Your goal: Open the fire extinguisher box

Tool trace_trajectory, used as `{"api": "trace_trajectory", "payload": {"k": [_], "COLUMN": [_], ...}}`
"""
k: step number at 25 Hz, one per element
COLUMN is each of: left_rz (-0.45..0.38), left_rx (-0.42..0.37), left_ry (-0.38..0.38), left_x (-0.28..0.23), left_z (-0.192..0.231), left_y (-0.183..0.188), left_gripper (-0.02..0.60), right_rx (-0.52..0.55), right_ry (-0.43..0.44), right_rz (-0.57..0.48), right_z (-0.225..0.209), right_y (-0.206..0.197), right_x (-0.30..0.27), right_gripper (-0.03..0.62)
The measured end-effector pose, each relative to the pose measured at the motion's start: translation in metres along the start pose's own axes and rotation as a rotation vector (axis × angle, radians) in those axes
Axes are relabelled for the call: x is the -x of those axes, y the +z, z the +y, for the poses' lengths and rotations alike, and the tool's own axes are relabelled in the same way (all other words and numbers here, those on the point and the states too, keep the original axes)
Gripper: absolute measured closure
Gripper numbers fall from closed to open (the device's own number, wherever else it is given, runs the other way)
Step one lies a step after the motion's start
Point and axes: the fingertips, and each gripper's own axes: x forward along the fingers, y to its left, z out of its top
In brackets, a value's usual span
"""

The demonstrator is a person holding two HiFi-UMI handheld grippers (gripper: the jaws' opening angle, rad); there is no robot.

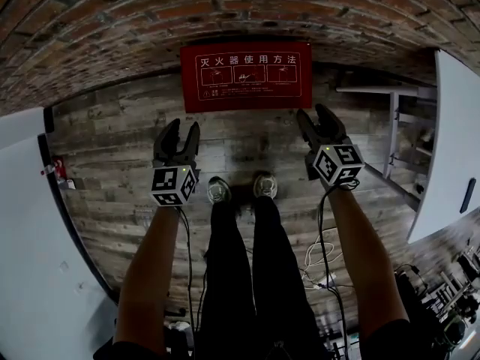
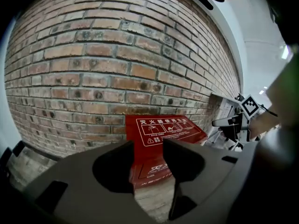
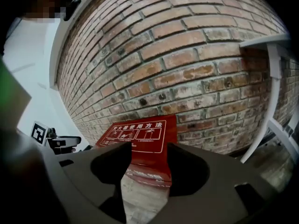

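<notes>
Backing the red box (image 1: 246,76), a brick wall (image 1: 225,6) meets plank flooring (image 1: 112,163).

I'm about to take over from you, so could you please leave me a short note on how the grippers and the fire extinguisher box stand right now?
Left gripper: jaws apart, nothing between them, not touching the box.
Right gripper: jaws apart, empty, also short of the box.
Red box: on the floor against the brick wall, straight ahead of both grippers; lid looks shut.
Done: nothing on the box yet.
Left: reach the lid and lift it open.
</notes>
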Motion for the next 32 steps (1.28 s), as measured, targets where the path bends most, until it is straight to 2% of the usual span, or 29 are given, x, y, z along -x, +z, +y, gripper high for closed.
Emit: {"api": "trace_trajectory", "payload": {"k": [4,12,18,23,32], "left_rz": [0.049,0.076,0.095,0.092,0.087], "left_rx": [-0.005,0.061,0.034,0.023,0.031], "left_ry": [-0.021,-0.024,-0.036,-0.044,-0.027], "left_x": [-0.025,-0.053,-0.066,-0.069,-0.065], "left_z": [0.005,0.016,0.016,0.016,0.013], "left_y": [-0.021,-0.046,-0.052,-0.052,-0.047], "left_gripper": [0.328,0.287,0.267,0.256,0.258], "right_rx": [-0.019,0.007,0.043,0.032,0.078], "right_ry": [-0.026,0.028,0.055,0.047,0.044], "right_rz": [0.071,0.138,0.138,0.137,0.153], "right_z": [-0.016,-0.034,-0.030,-0.030,-0.025], "right_y": [-0.018,-0.062,-0.064,-0.062,-0.060], "right_x": [-0.013,-0.035,-0.044,-0.047,-0.042], "right_gripper": [0.350,0.326,0.324,0.324,0.324]}}
